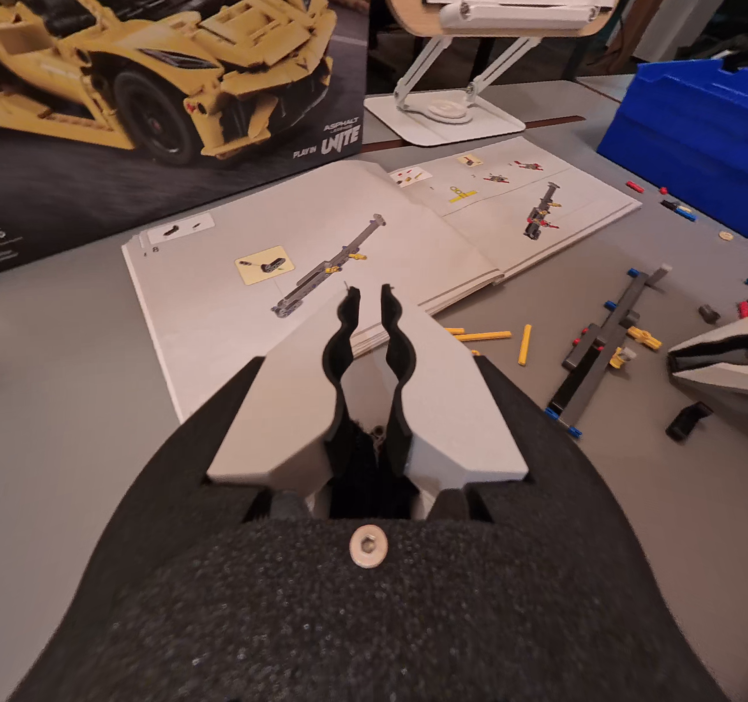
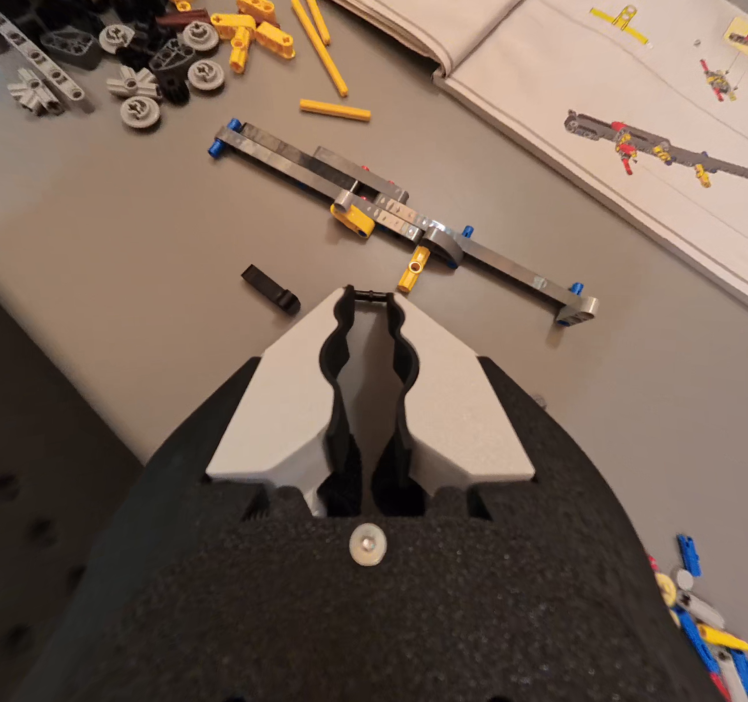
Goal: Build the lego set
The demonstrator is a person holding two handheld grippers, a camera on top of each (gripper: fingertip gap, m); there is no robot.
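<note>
Two claws of mine over the grey counter (image 2: 121, 237), right claw (image 2: 370, 295) pinching a small black plastic pin (image 2: 370, 294) at its tips, just short of the long grey beam assembly (image 2: 307, 164), left claw (image 1: 370, 290) slightly parted, empty, above the open white instruction booklet (image 1: 243, 298).

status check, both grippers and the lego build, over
Left gripper empty, jaws slightly apart, over the instruction booklet. Right gripper pinching a small black pin. Grey beam assembly flat on table, just ahead. Nothing in the way.
</note>
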